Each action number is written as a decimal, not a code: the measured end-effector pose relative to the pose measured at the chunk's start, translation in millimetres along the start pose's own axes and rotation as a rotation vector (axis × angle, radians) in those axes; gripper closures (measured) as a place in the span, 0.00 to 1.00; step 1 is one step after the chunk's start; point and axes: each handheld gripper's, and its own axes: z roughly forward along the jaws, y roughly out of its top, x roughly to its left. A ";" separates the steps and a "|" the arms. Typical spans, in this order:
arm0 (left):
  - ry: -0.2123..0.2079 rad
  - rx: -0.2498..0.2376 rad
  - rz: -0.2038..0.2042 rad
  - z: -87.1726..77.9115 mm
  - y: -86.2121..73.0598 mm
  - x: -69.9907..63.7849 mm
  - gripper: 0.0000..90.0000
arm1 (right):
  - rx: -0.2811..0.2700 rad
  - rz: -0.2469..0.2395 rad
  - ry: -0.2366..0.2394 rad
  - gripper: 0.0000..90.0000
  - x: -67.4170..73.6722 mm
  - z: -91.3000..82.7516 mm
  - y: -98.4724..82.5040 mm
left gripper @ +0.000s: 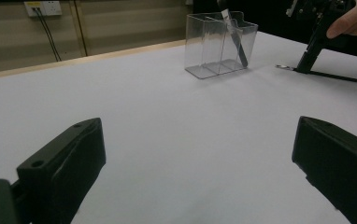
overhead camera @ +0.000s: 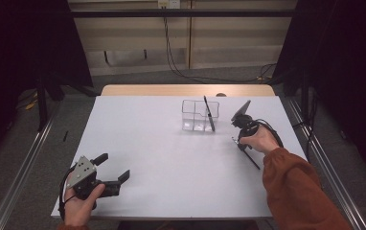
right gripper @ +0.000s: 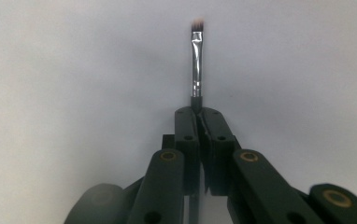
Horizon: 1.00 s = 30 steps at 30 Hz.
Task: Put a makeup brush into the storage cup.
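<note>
A: In the high view, how does the right gripper stand?

B: It points down at the white table, jaws pressed together on a thin black brush lying flat there. The brush handle trails back from the jaws toward the person's side, under the hand in the rust-orange sleeve.

A: And what lies past that gripper?

B: A clear divided holder stands near it, off to its left and a little beyond, with another dark brush leaning inside the compartment closest to the gripper.

A: The left gripper?

B: It rests low at the near edge of the table, well apart from the holder and from the other hand, jaws spread with nothing between them

A: What does the left gripper view add?

B: Its own two black jaws stand wide at the bottom, bare table between them. Far ahead and to the right is the clear holder with the leaning brush, and beyond it to the right the right gripper stands tip-down on the flat brush, a finger resting on its body

A: And the right gripper view?

B: The jaws are closed tight on the brush at the base of its silver ferrule. The ferrule and the small bristle tip stick straight out ahead of the jaw tips, over plain white table. A short piece of handle shows below, between the jaw arms
</note>
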 end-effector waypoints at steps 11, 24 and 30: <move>0.002 0.002 0.001 0.2 0.1 0.4 0.03 | -0.035 -0.005 0.014 0.96 -1.8 -0.9 -4.8; 0.003 0.000 0.000 0.1 0.1 0.6 0.03 | -0.063 -0.008 0.029 0.96 -1.5 -2.6 -9.2; 0.007 -0.002 -0.001 0.0 0.0 1.2 0.03 | -0.083 -0.004 0.040 0.96 -2.2 -6.9 -11.6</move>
